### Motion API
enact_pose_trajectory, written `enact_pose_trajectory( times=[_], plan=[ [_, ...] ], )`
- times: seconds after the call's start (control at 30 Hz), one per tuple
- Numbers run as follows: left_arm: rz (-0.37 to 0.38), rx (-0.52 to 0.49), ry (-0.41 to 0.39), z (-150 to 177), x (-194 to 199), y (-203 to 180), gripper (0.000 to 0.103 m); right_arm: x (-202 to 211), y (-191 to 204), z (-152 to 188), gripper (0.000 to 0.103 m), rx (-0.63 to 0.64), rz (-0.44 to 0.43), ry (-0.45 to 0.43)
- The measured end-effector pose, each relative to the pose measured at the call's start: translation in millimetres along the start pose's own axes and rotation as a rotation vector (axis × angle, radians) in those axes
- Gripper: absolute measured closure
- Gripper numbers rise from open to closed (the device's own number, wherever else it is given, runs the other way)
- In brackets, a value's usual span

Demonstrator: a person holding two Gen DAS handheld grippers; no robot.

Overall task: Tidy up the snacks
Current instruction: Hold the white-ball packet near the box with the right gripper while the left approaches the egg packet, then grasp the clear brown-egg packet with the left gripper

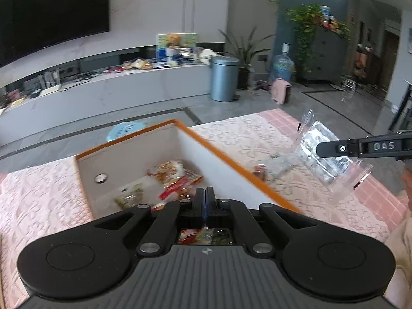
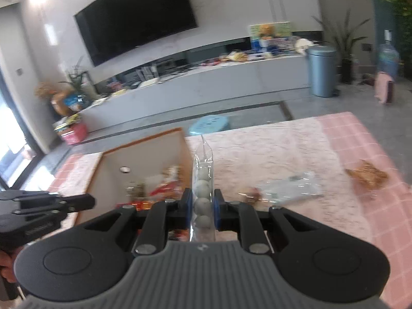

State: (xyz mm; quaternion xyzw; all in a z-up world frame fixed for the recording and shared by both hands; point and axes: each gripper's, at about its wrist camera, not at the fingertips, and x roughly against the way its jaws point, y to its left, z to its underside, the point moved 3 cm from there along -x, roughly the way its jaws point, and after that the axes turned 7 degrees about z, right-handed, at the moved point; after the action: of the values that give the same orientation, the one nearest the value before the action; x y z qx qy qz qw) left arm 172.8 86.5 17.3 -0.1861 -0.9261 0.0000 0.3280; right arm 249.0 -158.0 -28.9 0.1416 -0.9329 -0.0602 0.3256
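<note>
Clear crinkly packet [image 2: 202,193], apparently grey balls, claw-pinched [image 2: 202,203].

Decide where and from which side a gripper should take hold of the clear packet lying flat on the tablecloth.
Probably pinch the clear packet at its flat sealed right-hand end, coming from above at a low angle: it lies flat, and that end is free, while a small snack sits against its left end.

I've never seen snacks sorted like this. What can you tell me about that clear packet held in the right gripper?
The clear packet is a long, see-through plastic sleeve with grey-white balls stacked in a row inside. Its flat sealed ends have small notches. The right gripper pinches it near the middle between its blue-padded fingers, holding it in the air above the pink tablecloth, just beside the orange-rimmed box.
</note>
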Motion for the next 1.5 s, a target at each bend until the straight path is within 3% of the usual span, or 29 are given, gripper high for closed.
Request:
enact_pose_trajectory(
  times=[0.13,0.3,0.5,0.63,0.7,1.0,1.23,1.37,1.43,1.5],
  plan=[
    [0.048,-0.046,0.000,-12,-14,-21,0.097,3,-29,6,0.090,-0.037,0.058,0.011],
    [0.115,-0.152,0.022,-28,-41,-53,0.073,3,-54,13,0.090,-0.075,0.088,0.028],
    [0.165,-0.222,0.125,-36,-92,-74,0.056,-4,-75,23,0.090,-0.119,0.086,0.045],
    [0.142,-0.271,0.219,-34,-136,-82,0.052,-11,-91,27,0.090,-0.152,0.081,0.057],
    [0.131,-0.291,0.264,-31,-153,-85,0.044,-15,-97,29,0.090,-0.164,0.077,0.063],
    [0.048,-0.287,0.449,-34,-223,-84,0.030,-36,-119,39,0.090,-0.196,0.053,0.101],
    [-0.001,-0.214,0.554,-36,-256,-76,0.030,-53,-128,44,0.090,-0.215,0.038,0.124],
    [-0.004,-0.181,0.598,-37,-266,-72,0.034,-57,-131,46,0.090,-0.222,0.038,0.131],
    [-0.013,-0.168,0.620,-37,-270,-70,0.041,-59,-131,47,0.090,-0.225,0.040,0.136],
    [-0.009,-0.138,0.632,-37,-274,-67,0.053,-60,-130,48,0.090,-0.224,0.040,0.140]
  ],
)
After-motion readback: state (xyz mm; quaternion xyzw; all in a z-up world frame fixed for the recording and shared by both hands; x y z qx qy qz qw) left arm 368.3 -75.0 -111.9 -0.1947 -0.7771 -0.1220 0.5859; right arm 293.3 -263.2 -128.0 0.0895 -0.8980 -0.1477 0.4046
